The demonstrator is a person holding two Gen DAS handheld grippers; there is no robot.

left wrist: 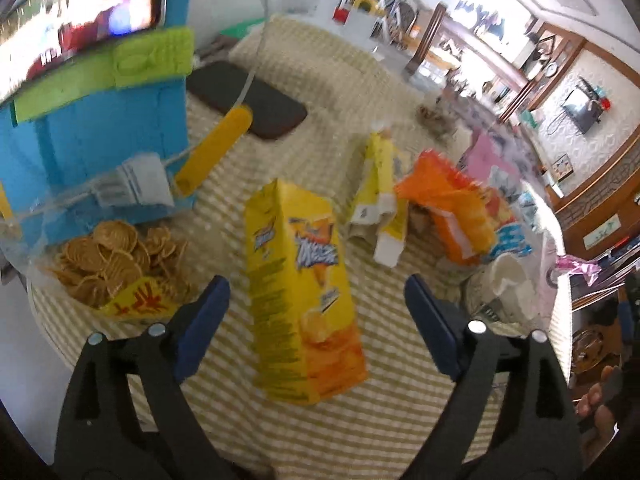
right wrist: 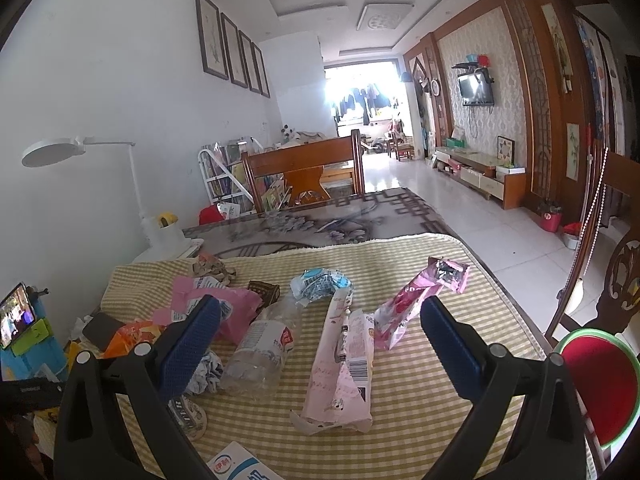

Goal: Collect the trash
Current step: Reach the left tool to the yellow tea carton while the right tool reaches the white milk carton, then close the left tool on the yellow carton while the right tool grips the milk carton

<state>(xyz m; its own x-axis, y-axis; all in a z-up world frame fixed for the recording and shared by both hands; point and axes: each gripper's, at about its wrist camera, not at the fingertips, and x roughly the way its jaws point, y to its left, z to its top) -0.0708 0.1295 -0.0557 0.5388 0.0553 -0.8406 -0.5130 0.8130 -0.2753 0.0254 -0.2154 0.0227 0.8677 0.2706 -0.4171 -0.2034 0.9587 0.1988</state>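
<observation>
On the checked desk (left wrist: 360, 420), a yellow snack box (left wrist: 304, 300) is framed between the widely spread jaws of the left gripper (left wrist: 316, 300), untouched by either pad. The right gripper (right wrist: 320, 316) is held wide open and empty above a pink wrapper (right wrist: 344, 368) and a crushed plastic bottle (right wrist: 260, 352).

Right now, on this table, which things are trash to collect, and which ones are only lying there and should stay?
Trash to collect:
yellow snack box
orange wrapper
crushed plastic bottle
torn pink carton
pink wrapper
paper cup

Probably staying:
bag of biscuits
black phone
desk lamp
phone stand
</observation>
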